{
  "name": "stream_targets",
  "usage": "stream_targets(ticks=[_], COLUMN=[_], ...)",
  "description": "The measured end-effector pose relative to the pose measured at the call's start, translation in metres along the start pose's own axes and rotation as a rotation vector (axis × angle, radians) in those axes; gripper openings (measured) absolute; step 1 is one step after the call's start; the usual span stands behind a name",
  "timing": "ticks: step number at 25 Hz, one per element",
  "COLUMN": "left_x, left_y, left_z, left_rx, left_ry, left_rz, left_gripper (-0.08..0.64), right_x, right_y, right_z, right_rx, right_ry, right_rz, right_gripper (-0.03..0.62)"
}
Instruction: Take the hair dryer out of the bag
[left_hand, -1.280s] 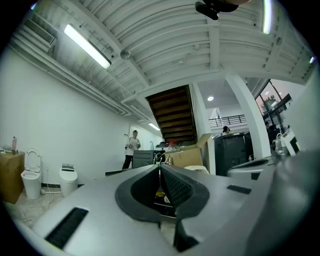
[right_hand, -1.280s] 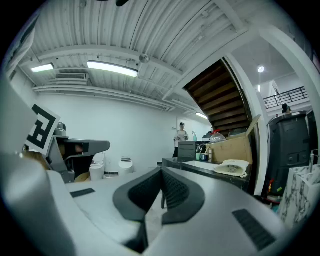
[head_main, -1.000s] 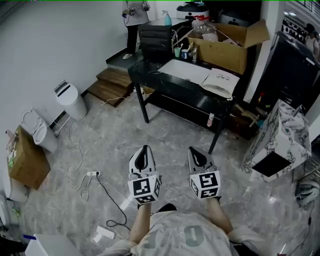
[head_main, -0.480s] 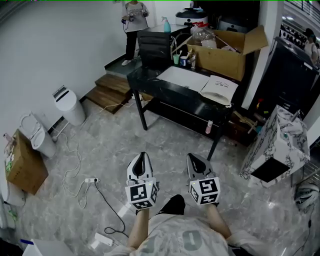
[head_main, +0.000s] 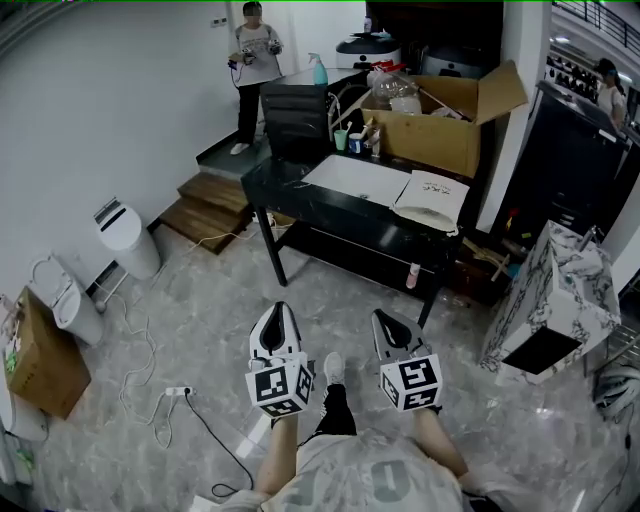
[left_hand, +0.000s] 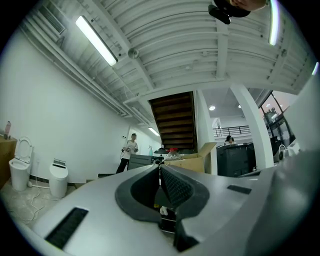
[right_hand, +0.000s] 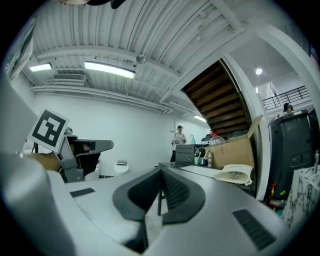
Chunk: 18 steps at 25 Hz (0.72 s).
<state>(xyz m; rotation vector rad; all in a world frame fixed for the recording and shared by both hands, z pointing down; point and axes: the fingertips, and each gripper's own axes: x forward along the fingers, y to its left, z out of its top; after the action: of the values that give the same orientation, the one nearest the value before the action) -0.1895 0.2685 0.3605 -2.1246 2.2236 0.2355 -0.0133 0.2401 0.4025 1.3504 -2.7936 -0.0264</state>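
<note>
Both sets of jaws pressed together, nothing between them: left gripper (head_main: 277, 309) and right gripper (head_main: 386, 316) are held side by side, low over the marble-look floor (head_main: 210, 330), tips aimed far, twd the black table (head_main: 330, 205). The left gripper's own view (left_hand: 160, 167) and the right gripper's (right_hand: 160, 171) each show ribbed pads meeting at a thin seam.

The bag (head_main: 432, 192) lies flat at the right end of the table top, by its near edge, well apart from both grippers. It is pale, soft and floppy, w/ faint dark print on its upper face; its longer side seems to run near-to-far, slightly slanted. From the right gripper's level (right_hand: 235, 174) it reads as a slumped, rumpled sack. Which way its mouth faces can't be told. The hair dryer itself can't be seen.

Just beyond the bag, an open cardboard box (head_main: 440, 130); a black chair (head_main: 295, 112) at the table's far left. Far left, a person (head_main: 252, 60) stands above wooden steps (head_main: 205, 205). A white bin (head_main: 125, 238) is by the left wall, a marble-pattern cabinet (head_main: 555, 300) at right.
</note>
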Motion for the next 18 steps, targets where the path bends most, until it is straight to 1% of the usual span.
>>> stream_targets(ticks=[3, 8, 12, 15, 18], left_x=[0.039, 0.110, 0.185, 0.240, 0.295], left_y=[0.008, 0.022, 0.036, 0.051, 0.060], left_z=[-0.005, -0.019, -0.023, -0.021, -0.019], left_rx=[-0.020, -0.030, -0.026, -0.013, -0.013], left_ry=[-0.006, 0.007, 0.012, 0.024, 0.018], left_rz=[-0.011, -0.033, -0.059, -0.068, -0.088], left_gripper=[0.032, 0.032, 0.032, 0.032, 0.032], right_x=[0.028, 0.092, 0.161, 0.217, 0.271], right_y=[-0.019, -0.050, -0.076, -0.090, -0.108], right_z=[0.000, -0.008, -0.004, 0.003, 0.014], right_rx=[-0.008, -0.001, 0.004, 0.019, 0.014], right_ry=[-0.004, 0.033, 0.046, 0.058, 0.058], right_rz=[-0.027, -0.060, -0.074, -0.066, -0.061], right_gripper=[0.031, 0.031, 0.031, 0.031, 0.031])
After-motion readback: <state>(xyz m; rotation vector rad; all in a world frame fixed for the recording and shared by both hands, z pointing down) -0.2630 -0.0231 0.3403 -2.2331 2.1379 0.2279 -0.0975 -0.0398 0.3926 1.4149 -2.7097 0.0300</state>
